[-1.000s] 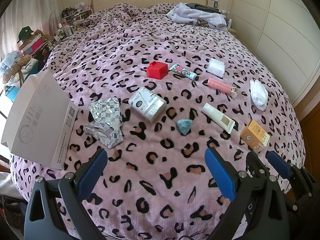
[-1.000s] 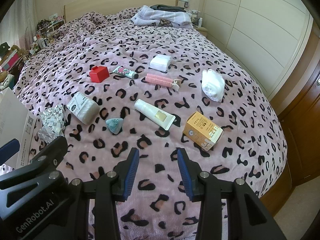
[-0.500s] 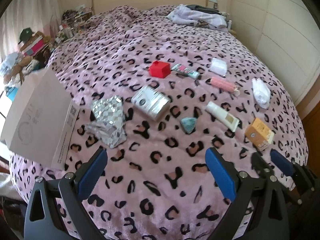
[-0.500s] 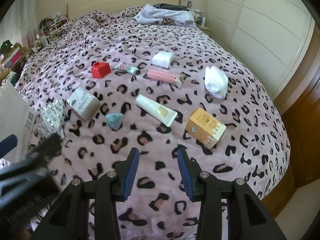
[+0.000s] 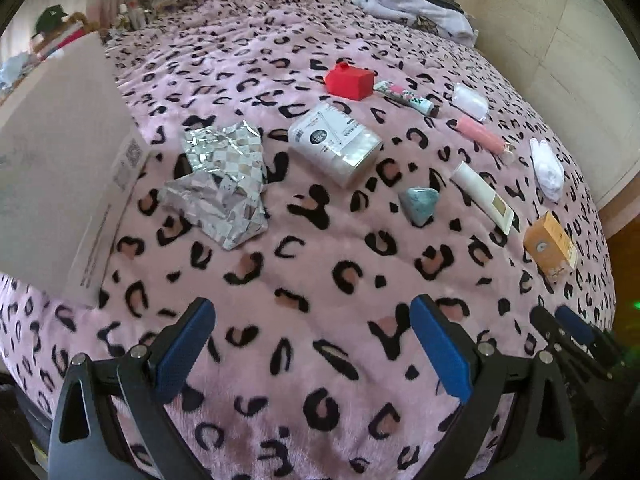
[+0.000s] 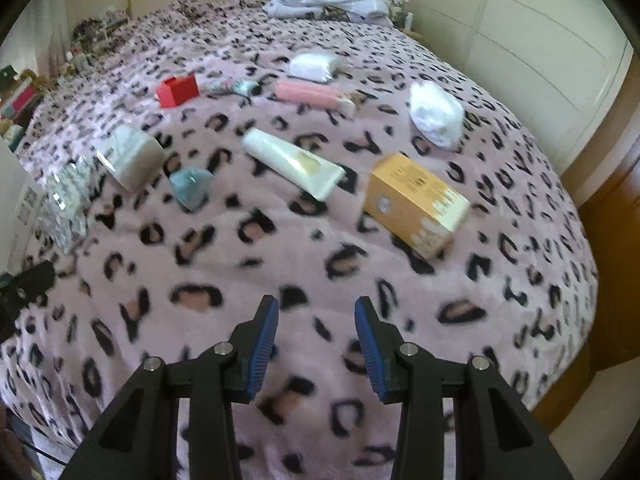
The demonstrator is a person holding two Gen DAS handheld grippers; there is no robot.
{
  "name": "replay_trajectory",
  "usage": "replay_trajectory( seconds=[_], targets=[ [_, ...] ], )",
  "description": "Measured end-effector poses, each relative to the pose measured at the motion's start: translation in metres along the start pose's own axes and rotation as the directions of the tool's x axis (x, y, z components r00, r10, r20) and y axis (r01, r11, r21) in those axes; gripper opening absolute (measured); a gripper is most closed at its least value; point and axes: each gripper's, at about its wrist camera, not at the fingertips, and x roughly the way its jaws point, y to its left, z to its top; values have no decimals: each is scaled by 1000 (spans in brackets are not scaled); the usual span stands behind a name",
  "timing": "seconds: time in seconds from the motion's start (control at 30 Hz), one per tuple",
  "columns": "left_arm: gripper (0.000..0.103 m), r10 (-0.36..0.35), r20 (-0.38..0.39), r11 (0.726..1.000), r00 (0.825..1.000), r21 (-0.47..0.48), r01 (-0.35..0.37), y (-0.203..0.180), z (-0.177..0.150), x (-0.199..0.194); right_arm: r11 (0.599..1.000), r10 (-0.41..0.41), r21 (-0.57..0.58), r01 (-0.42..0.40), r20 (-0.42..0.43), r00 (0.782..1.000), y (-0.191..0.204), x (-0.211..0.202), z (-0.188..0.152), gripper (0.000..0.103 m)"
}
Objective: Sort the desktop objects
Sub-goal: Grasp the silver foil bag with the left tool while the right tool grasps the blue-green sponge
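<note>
Several small items lie spread over a pink leopard-print bed cover [image 5: 312, 264]. Among them are a crumpled silver foil bag [image 5: 224, 178], a white cylindrical pack [image 5: 334, 142], a red box [image 5: 349, 80], a teal triangular sponge [image 5: 420, 204], a white tube [image 6: 294, 164], an orange box [image 6: 416, 204], a pink roll [image 6: 308, 94] and white cloth bundles [image 6: 436, 114]. My left gripper [image 5: 312, 344] hovers wide open over the near edge of the bed, nothing between its fingers. My right gripper [image 6: 316, 340] is open and empty, a short way before the orange box.
A large white cardboard box [image 5: 56, 160] stands at the bed's left edge beside the foil bag. Folded clothes [image 6: 328, 0] lie at the headboard. A cluttered shelf [image 5: 52, 32] is at far left; a white wardrobe [image 6: 540, 40] and wooden furniture [image 6: 612, 260] line the right.
Both grippers have moved forward and lower toward the bed; the items appear larger. The left view has swung nearer the cardboard box. Neither gripper's opening has changed.
</note>
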Motion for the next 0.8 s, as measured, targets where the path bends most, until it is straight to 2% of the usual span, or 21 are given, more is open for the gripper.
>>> replay_trajectory(
  seconds=[0.13, 0.27, 0.43, 0.6, 0.8],
  targets=[
    [99, 10, 22, 1000, 1000, 16, -11, 6, 16, 8, 995, 101, 12, -101, 40, 994, 14, 9, 19, 40],
    [100, 17, 39, 1000, 999, -15, -17, 27, 43, 23, 984, 174, 11, -175, 59, 983, 34, 21, 39, 40],
    [100, 36, 16, 999, 999, -28, -35, 42, 64, 51, 963, 268, 10, -268, 35, 963, 60, 47, 59, 40],
    [100, 48, -15, 998, 999, -33, -48, 54, 83, 80, 967, 253, 2, -253, 16, 967, 71, 61, 65, 40],
    [100, 76, -25, 997, 997, -19, -77, 54, 84, 98, 973, 231, -6, -231, -4, 973, 82, 79, 71, 40]
  ],
)
